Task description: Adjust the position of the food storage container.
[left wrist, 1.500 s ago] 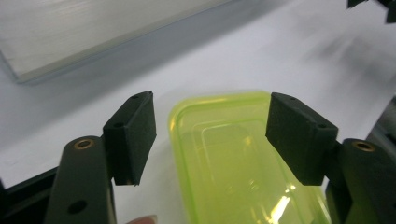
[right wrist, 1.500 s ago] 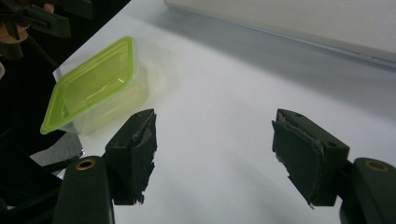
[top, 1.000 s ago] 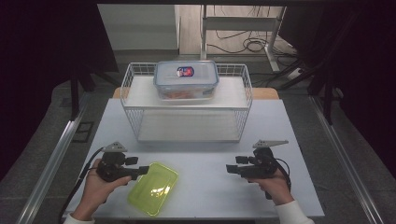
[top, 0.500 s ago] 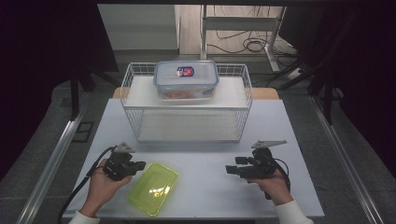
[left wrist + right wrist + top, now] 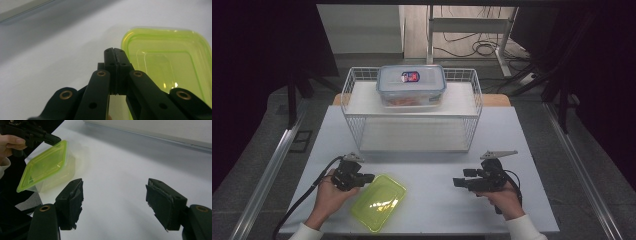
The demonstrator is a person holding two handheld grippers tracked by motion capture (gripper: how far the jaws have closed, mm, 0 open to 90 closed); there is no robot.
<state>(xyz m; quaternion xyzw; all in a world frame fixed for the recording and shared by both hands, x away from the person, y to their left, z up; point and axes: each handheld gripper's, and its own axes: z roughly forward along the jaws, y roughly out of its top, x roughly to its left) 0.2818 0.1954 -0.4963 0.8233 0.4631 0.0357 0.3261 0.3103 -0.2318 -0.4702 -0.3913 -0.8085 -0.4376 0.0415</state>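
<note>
**Left jaws closed at the green lid, right idle**

While your left gripper (image 5: 362, 178) sits at the near-left part of the table (image 5: 532, 150), its jaws have just been closing and now meet pad to pad; the left gripper view shows nothing between them. Tips are just beside the left rim of the yellow-green container (image 5: 378, 201), near the front edge. Whether they touch the lid I can't tell. Looks like you're set to nudge or press at the rim rather than pinch it.

Your right gripper (image 5: 458, 182) rests toward the near-right, jaws wide apart and empty, aimed across at the container, well apart from it. Probably parked to brace or take the far side.

Wire basket (image 5: 349, 95) stands at the back edge, with the clear lidded box (image 5: 411, 86) on its upper shelf, out of the way.
</note>
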